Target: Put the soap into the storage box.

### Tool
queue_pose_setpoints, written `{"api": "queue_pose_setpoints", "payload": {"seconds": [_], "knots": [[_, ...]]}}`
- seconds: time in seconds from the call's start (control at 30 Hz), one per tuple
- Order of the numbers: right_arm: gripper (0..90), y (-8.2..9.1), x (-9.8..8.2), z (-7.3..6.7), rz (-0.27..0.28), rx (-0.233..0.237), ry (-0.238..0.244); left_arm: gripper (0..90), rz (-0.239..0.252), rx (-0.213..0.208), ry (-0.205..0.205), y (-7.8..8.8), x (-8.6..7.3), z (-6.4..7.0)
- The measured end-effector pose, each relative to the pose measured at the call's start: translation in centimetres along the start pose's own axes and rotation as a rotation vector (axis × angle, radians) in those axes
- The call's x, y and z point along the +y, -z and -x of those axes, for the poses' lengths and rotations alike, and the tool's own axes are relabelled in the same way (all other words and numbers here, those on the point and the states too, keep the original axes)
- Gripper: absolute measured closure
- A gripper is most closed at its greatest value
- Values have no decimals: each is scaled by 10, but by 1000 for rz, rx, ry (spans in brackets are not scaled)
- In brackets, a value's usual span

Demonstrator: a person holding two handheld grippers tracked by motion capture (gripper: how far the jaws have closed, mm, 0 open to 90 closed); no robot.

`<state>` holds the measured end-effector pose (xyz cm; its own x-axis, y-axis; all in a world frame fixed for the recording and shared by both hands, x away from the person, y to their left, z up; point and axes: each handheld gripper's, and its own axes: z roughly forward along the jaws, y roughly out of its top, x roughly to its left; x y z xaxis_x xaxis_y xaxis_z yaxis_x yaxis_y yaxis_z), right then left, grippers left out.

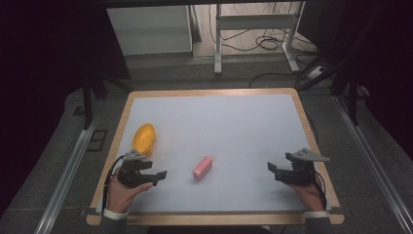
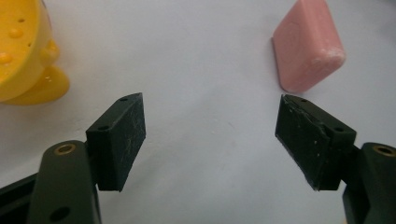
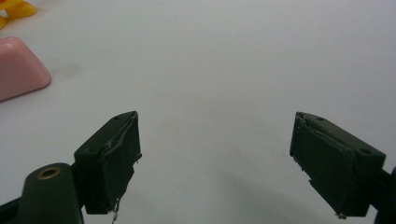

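Observation:
A pink soap bar (image 1: 202, 167) lies near the middle front of the white table top; it also appears in the left gripper view (image 2: 307, 45) and at the left edge of the right gripper view (image 3: 18, 67). A yellow soap dish (image 1: 144, 138) sits at the left, with its foot seen up close (image 2: 28, 56). My left gripper (image 1: 158, 177) is held near the table's front left, just below the dish and left of the soap, open with bare table between its jaws (image 2: 210, 135). My right gripper (image 1: 272, 170) is at the front right, open and holding nothing (image 3: 215, 154).
The white table top has a wooden rim (image 1: 122, 117). Behind the table stand a white cabinet (image 1: 148, 29) and a desk frame (image 1: 253, 29) with cables on the floor. Metal rails (image 1: 65, 173) run along both sides.

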<state>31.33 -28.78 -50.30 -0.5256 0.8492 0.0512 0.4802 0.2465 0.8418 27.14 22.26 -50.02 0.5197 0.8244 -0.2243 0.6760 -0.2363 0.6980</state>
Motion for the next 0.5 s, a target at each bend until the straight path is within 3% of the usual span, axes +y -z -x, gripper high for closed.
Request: {"api": "queue_pose_setpoints", "payload": {"seconds": [0.13,0.3,0.5], "knots": [[159,1,-2,2,-2,-4,-3,249,-8,29,6,-3,-1,3],[159,4,-3,5,6,-9,-7,251,-12,32,2,-3,0,7],[159,6,-2,9,12,10,-25,255,-35,-6,5,-4,2,13]]}}
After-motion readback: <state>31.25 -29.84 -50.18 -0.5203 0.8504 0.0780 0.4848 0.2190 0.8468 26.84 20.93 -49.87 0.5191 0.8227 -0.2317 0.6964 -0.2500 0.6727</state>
